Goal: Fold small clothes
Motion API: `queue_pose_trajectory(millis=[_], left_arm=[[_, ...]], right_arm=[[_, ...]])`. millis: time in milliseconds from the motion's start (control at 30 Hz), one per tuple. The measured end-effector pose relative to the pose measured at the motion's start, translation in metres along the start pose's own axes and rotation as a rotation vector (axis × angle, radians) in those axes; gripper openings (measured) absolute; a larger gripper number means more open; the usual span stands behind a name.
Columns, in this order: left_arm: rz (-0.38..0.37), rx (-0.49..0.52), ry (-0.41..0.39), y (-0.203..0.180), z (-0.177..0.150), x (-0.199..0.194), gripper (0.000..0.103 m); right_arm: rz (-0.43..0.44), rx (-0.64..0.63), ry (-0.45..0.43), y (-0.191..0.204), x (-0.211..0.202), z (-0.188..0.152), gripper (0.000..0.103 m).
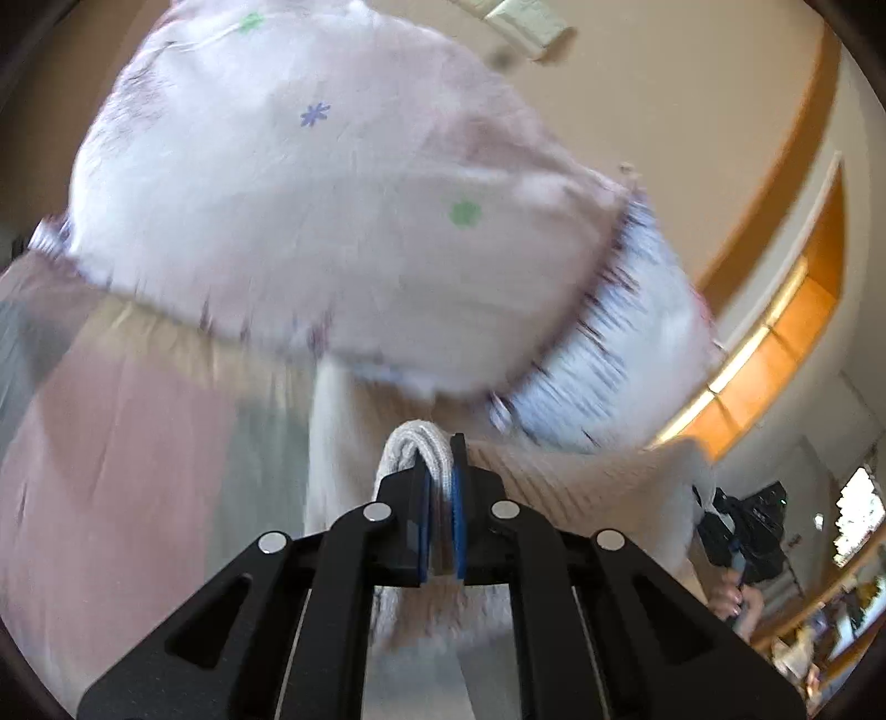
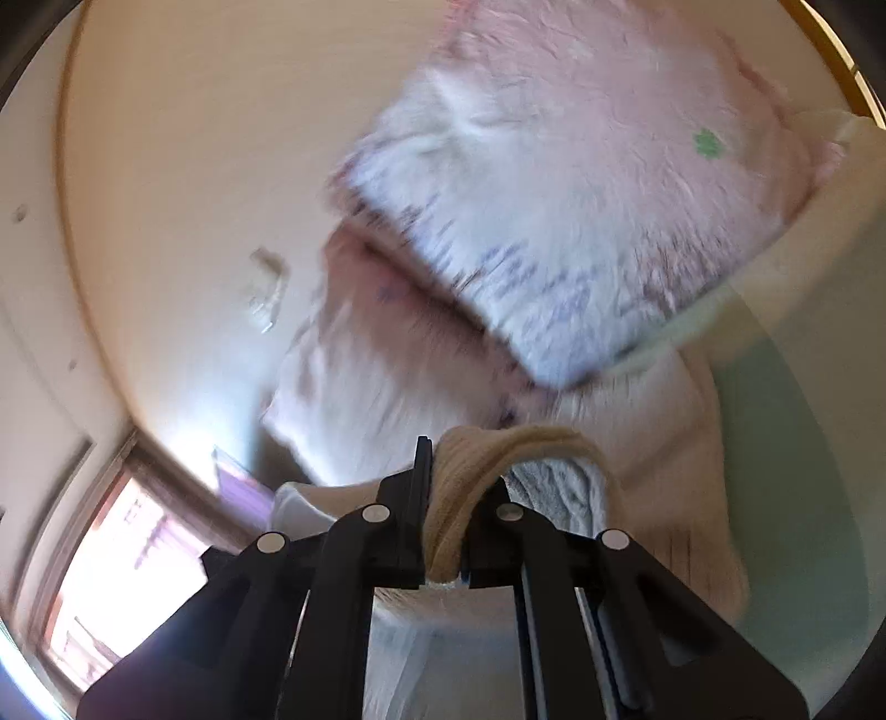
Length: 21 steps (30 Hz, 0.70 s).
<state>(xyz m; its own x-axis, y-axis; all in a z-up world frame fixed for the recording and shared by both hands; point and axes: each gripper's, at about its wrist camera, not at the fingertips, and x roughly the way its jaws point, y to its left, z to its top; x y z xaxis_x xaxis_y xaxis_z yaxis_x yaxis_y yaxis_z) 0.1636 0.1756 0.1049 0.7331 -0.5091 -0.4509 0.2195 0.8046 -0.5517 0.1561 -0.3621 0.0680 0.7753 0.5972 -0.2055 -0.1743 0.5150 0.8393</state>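
Note:
A small pale pink garment [image 1: 310,221] with small flower prints and a striped cuff fills the upper part of the left wrist view, lifted in the air and blurred. It also shows in the right wrist view [image 2: 581,183]. My left gripper [image 1: 441,459] is shut on a bunched white ribbed edge of the garment [image 1: 412,443]. My right gripper [image 2: 459,471] is shut on a bunched cream ribbed edge of the garment [image 2: 470,482]. Both cameras point upward toward the ceiling.
A beige ceiling with a light fixture [image 1: 526,25] is above. Orange wooden shelving [image 1: 797,327] curves at the right of the left wrist view. A bright window [image 2: 105,559] is at lower left of the right wrist view. A pink and pale green cloth [image 1: 111,454] lies behind.

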Motion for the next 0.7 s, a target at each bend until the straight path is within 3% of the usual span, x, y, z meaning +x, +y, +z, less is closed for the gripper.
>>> queue_pose_trajectory(millis=[33, 100, 133, 200, 233, 267, 300, 333, 433, 500, 567, 633, 667, 700], left_arm=[[0.025, 0.0, 0.012, 0.002, 0.01, 0.021, 0.006], [0.117, -0.006, 0.092, 0.018, 0.02, 0.07, 0.007], [0.154, -0.04, 0.151, 0.029, 0.02, 0.09, 0.01], [0.145, -0.134, 0.206, 0.05, 0.018, 0.103, 0.017], [0.107, -0.168, 0.203, 0.056, 0.016, 0.099, 0.031], [0.084, -0.177, 0.186, 0.059, 0.014, 0.092, 0.058], [0.109, -0.159, 0.158, 0.06, 0.012, 0.083, 0.07], [0.121, -0.139, 0.141, 0.061, 0.011, 0.076, 0.077], [0.074, -0.204, 0.153, 0.075, 0.004, 0.069, 0.077], [0.048, -0.238, 0.215, 0.082, -0.005, 0.079, 0.077], [0.038, -0.241, 0.266, 0.084, -0.01, 0.093, 0.076], [0.034, -0.217, 0.251, 0.076, -0.017, 0.1, 0.073], [0.004, -0.225, 0.266, 0.074, -0.019, 0.106, 0.049], [-0.047, -0.285, 0.302, 0.074, -0.024, 0.116, 0.034]], right_arm=[[-0.033, 0.026, 0.006, -0.009, 0.017, 0.01, 0.008], [-0.208, 0.074, 0.057, -0.037, 0.064, 0.018, 0.011], [-0.277, 0.087, 0.087, -0.047, 0.077, 0.018, 0.022], [-0.385, 0.124, 0.156, -0.065, 0.092, 0.018, 0.041], [-0.356, 0.122, 0.145, -0.063, 0.088, 0.018, 0.051], [-0.341, 0.1, 0.125, -0.059, 0.08, 0.018, 0.063], [-0.341, 0.042, 0.073, -0.048, 0.066, 0.018, 0.092], [-0.352, -0.007, 0.028, -0.039, 0.055, 0.017, 0.102], [-0.341, -0.075, 0.017, -0.026, 0.039, 0.016, 0.102], [-0.329, -0.066, 0.044, -0.026, 0.034, 0.012, 0.102], [-0.322, -0.054, 0.072, -0.029, 0.031, 0.011, 0.102], [-0.314, -0.048, 0.102, -0.031, 0.031, 0.005, 0.102], [-0.309, -0.047, 0.112, -0.032, 0.03, 0.003, 0.102], [-0.304, -0.047, 0.117, -0.036, 0.027, 0.001, 0.102]])
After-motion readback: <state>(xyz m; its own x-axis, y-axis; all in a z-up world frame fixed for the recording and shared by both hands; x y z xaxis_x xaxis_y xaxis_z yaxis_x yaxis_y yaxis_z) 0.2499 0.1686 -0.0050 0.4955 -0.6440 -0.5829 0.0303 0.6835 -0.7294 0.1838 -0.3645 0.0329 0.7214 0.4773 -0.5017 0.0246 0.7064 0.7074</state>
